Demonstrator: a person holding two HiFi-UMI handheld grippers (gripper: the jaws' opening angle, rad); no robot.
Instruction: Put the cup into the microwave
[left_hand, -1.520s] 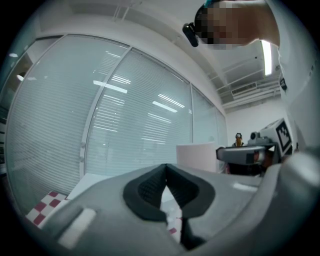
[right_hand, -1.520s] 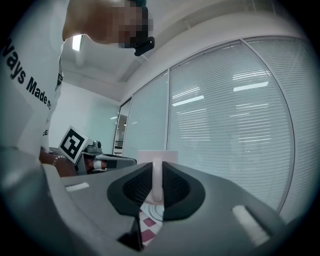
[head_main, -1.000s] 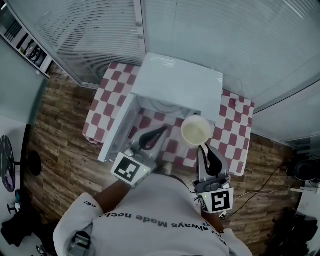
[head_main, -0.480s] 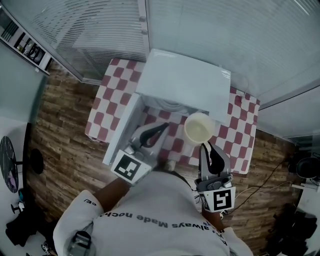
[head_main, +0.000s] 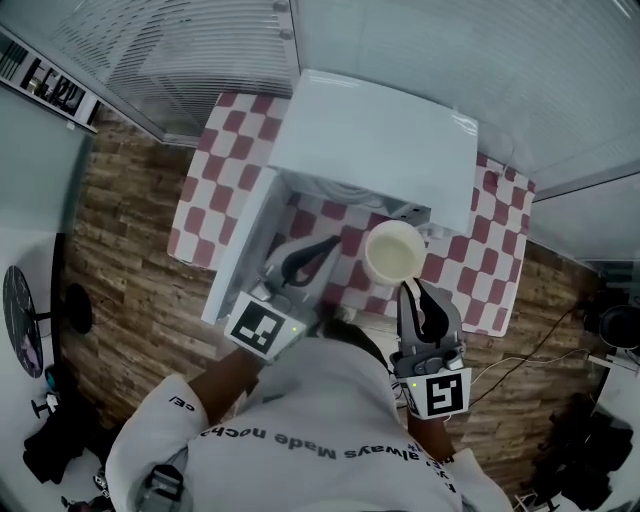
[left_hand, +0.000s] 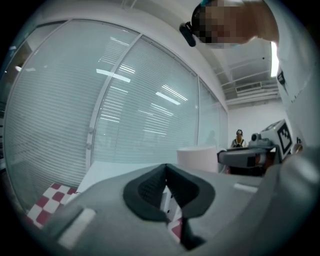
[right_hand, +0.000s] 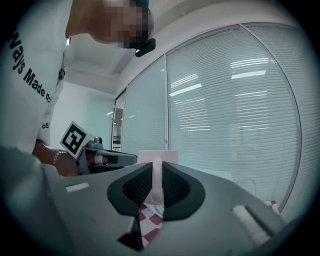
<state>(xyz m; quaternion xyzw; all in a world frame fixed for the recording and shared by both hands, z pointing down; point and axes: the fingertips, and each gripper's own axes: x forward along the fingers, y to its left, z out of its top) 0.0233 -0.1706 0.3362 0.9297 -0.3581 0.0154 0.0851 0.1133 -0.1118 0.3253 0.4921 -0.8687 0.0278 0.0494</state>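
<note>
A white cup (head_main: 394, 252) hangs in front of the white microwave (head_main: 372, 148), just off the right part of its open front. My right gripper (head_main: 406, 288) is shut on the cup's handle; in the right gripper view the handle (right_hand: 157, 186) is pinched between the black pads, with the cup (right_hand: 157, 156) beyond. The microwave door (head_main: 238, 256) stands swung open at the left. My left gripper (head_main: 328, 248) is shut with nothing in it, low in front of the opening and left of the cup. The left gripper view shows its closed jaws (left_hand: 169, 196) and the cup (left_hand: 197, 159) to the right.
The microwave sits on a table with a red-and-white checked cloth (head_main: 212, 172). Glass walls with blinds (head_main: 180, 50) run behind it. Wood-pattern floor (head_main: 130, 270) lies to the left, and cables (head_main: 520, 370) trail on the floor at the right.
The right gripper has carried the cup slightly closer to the microwave's front. The left gripper has edged a little forward and stayed shut.
</note>
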